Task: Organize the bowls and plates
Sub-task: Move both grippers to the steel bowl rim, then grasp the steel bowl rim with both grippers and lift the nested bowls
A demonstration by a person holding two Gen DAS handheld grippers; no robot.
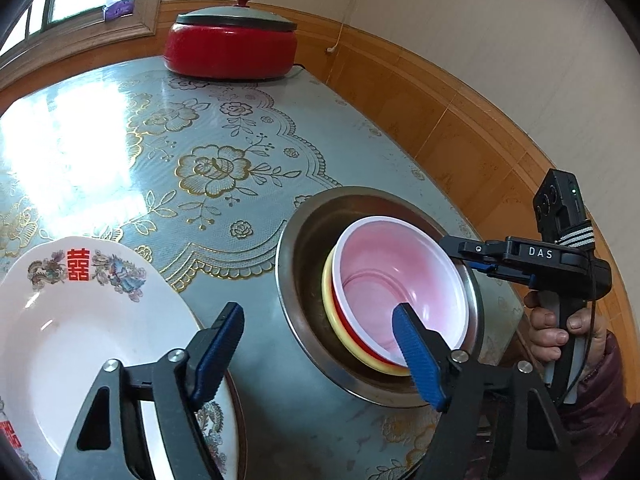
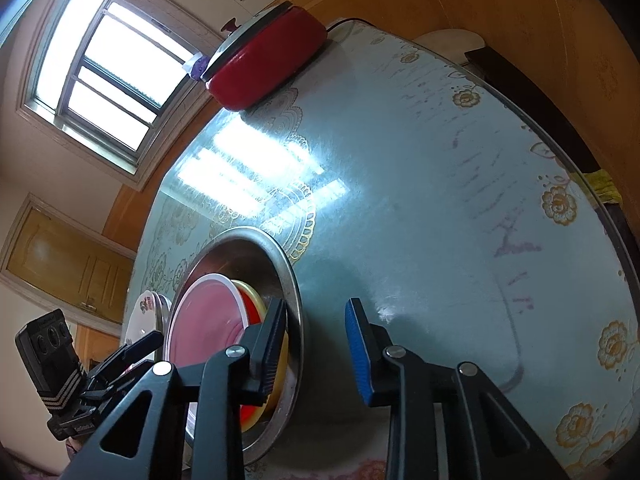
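A steel basin [image 1: 298, 280] stands on the table and holds a yellow bowl [image 1: 329, 304] with a red bowl, white and pink inside [image 1: 392, 280], nested in it. A white plate with red characters [image 1: 60, 320] lies at the left on another plate. My left gripper [image 1: 320, 344] is open above the gap between plate and basin. My right gripper [image 1: 460, 250] is at the basin's right rim. In the right wrist view the right gripper [image 2: 316, 344] is open, astride the basin's rim [image 2: 294, 280], with the red bowl [image 2: 208, 320] at its left.
A red electric pot with a grey lid [image 1: 232, 44] stands at the far end of the table by the wall. The table has a blue flowered cloth under glass [image 1: 208, 152]. The table's edge runs close on the right [image 2: 600, 208].
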